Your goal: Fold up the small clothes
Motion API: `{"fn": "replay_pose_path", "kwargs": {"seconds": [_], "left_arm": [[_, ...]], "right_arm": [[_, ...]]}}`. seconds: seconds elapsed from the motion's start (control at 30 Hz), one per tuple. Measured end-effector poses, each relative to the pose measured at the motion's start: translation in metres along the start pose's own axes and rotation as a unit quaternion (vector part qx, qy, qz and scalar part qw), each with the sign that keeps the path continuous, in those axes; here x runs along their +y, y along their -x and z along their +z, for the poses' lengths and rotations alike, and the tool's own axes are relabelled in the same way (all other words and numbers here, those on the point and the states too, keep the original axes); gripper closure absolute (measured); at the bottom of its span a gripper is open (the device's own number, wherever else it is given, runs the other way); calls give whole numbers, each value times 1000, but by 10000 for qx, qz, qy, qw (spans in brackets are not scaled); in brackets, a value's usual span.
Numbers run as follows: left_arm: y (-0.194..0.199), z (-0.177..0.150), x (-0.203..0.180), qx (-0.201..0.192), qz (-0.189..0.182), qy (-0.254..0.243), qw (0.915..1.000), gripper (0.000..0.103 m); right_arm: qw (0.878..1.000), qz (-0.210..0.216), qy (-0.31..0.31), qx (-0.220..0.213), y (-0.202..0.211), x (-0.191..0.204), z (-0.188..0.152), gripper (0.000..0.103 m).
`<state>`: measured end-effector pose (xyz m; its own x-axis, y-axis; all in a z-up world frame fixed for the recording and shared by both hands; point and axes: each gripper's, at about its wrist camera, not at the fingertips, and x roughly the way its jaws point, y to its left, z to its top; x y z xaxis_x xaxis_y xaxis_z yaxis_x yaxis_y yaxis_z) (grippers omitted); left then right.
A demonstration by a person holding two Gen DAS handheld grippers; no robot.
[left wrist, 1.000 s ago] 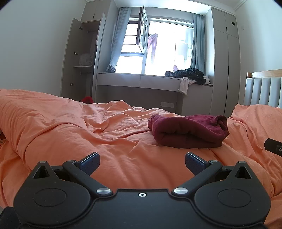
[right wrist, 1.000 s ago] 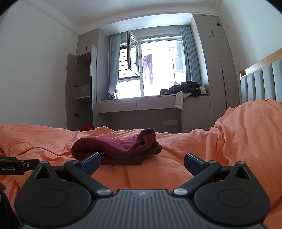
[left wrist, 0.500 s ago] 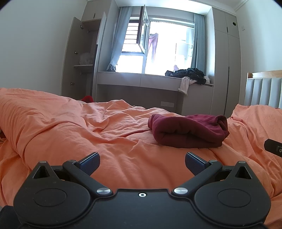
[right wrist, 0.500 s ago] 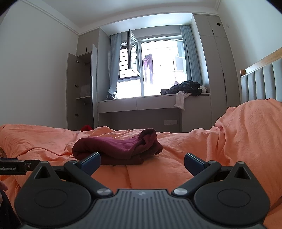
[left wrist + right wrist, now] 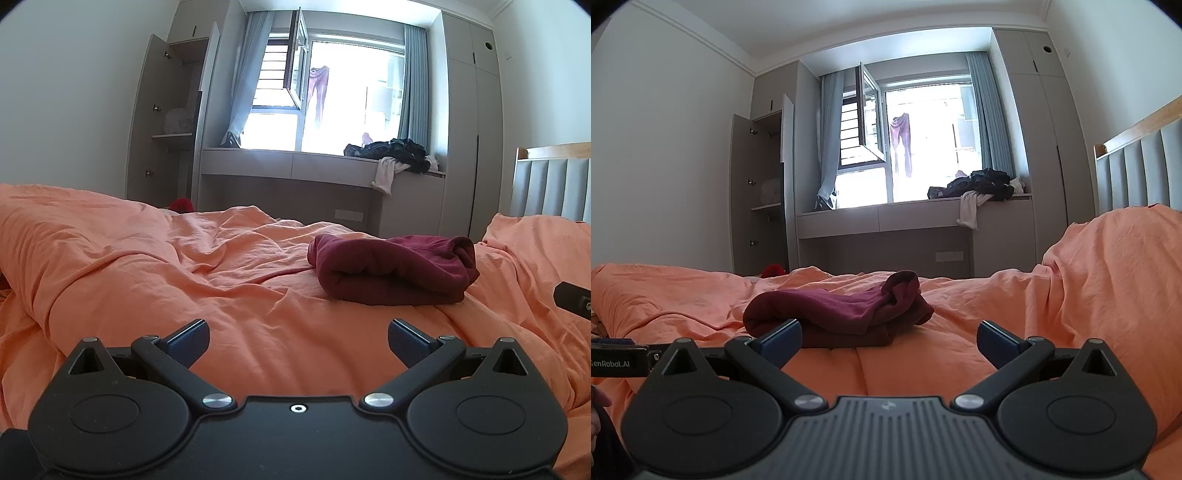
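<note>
I judge the maroon garment [image 5: 393, 271], folded right of centre on the orange duvet [image 5: 155, 266], soft, light and best pinched at an edge; it lies clear ahead of my empty, spread left gripper [image 5: 297, 338] and right gripper [image 5: 889, 338].

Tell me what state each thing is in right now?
Left tool: open, holding nothing.
Right tool: open, holding nothing.
Maroon garment: folded, lying on the bed.
Orange duvet: spread out, wrinkled.
Window: one pane swung open.
Wardrobe door: open.
Dark clothes on the sill: piled, unfolded.
</note>
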<state>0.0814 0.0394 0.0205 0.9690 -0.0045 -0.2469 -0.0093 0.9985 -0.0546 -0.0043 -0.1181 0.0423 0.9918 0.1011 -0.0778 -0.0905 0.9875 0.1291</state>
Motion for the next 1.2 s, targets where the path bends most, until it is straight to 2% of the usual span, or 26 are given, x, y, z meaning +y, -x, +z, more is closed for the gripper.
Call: {"fn": "replay_pose_path", "kwargs": {"seconds": [1.2], "left_arm": [[-2, -2, -1, 34, -26, 39, 10000, 0]], "right_arm": [[10000, 7, -47, 52, -1, 0, 0, 0]]}}
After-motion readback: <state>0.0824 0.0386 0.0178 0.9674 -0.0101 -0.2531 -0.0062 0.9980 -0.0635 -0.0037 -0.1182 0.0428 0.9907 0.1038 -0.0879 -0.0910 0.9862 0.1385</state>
